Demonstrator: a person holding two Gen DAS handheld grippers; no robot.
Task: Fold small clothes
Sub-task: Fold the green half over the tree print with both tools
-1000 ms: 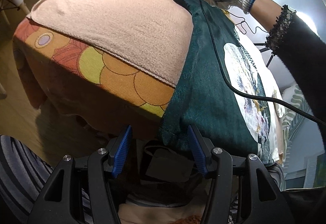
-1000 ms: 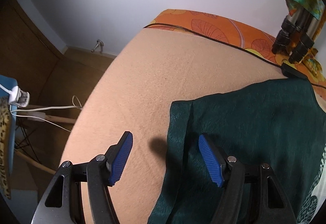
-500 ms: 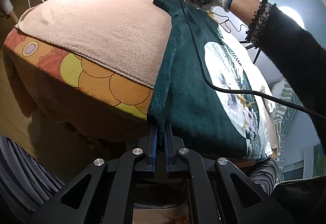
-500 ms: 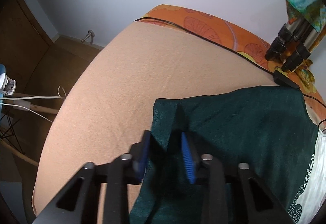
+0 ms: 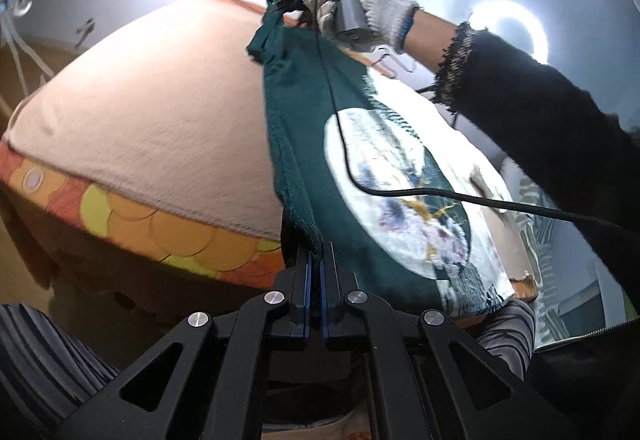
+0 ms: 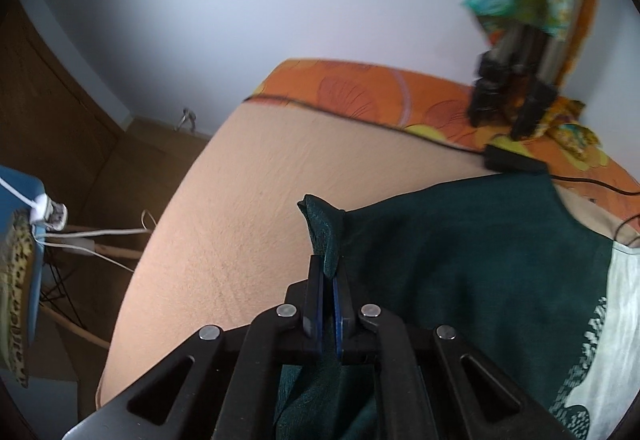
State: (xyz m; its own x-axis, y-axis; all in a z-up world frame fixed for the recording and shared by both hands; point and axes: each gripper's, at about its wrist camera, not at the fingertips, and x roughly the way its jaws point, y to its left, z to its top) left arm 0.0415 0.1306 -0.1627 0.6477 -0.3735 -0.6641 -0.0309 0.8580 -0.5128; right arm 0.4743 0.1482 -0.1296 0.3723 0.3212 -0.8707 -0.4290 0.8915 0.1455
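A dark green garment (image 5: 304,128) with a white printed patch (image 5: 400,176) lies on a beige mat (image 5: 160,128) over the table. My left gripper (image 5: 314,260) is shut on its near left corner at the table's front edge. My right gripper (image 5: 286,6), held by a gloved hand, is shut on the far left corner and lifts it. In the right wrist view the right gripper (image 6: 328,280) pinches a bunched green corner of the garment (image 6: 460,260) above the mat (image 6: 248,208).
An orange patterned tablecloth (image 5: 160,236) shows under the mat. A black cable (image 5: 440,196) trails across the garment. A black adapter (image 6: 512,160) and a tripod base (image 6: 508,104) stand at the far edge. A blue chair (image 6: 24,240) with white cables stands left.
Both grippers have closed on the garment's left corners, having been open a second ago. The left edge is now lifted off the mat and pulled taut between them.
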